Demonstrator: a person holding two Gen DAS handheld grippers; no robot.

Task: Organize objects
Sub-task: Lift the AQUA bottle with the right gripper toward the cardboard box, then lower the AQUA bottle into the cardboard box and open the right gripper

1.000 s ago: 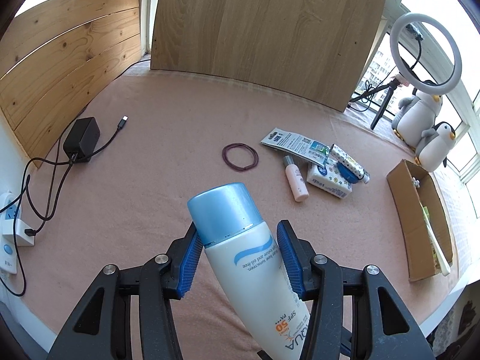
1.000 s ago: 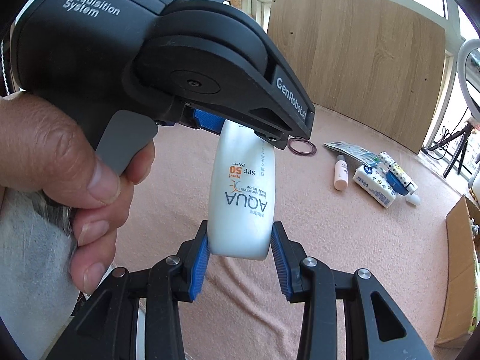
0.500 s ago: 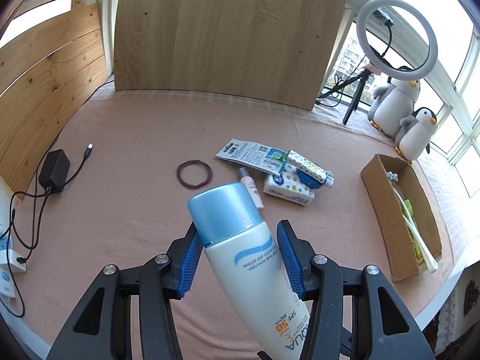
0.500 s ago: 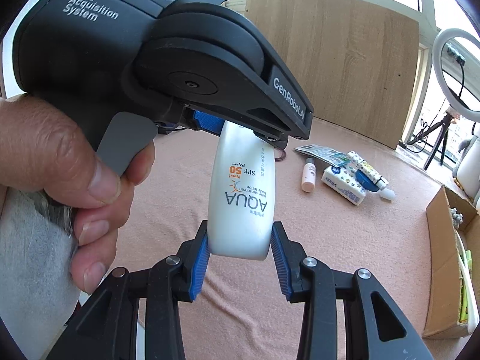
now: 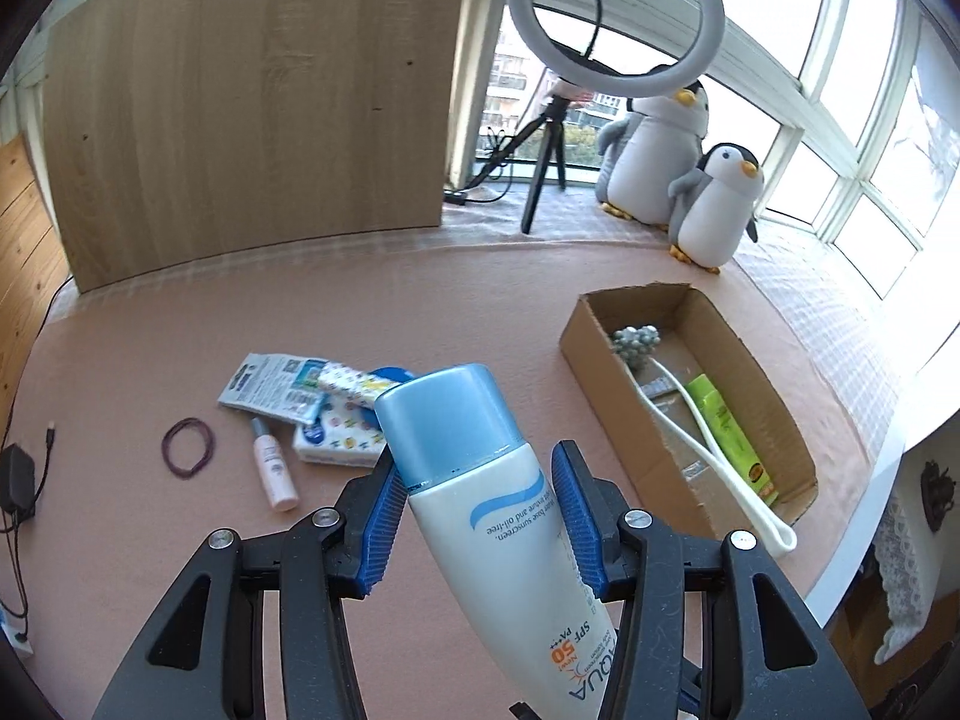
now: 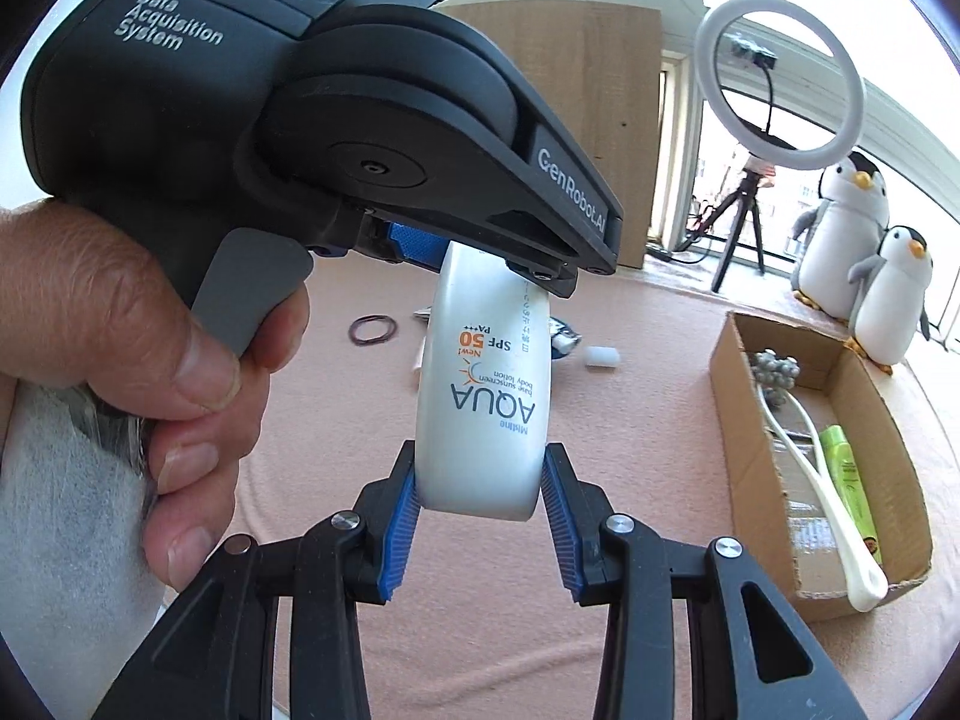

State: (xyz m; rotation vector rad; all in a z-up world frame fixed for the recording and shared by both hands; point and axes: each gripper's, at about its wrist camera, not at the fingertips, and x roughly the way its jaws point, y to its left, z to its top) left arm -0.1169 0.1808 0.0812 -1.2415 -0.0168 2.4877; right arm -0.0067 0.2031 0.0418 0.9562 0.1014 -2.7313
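Sunscreen bottle (image 5: 480, 480) mid-carry, both grippers' fingers (image 6: 408, 516) clamping it at either end; next, lower into cardboard box (image 5: 744, 360), far right.

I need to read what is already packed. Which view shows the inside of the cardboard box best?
The left wrist view: the cardboard box lies whole below the camera, showing a white long-handled tool, a green tube and a silvery cluster. The right wrist view sees it obliquely at the frame edge.

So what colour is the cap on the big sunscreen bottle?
Light blue. The cap of the sunscreen bottle shows best in the left wrist view.
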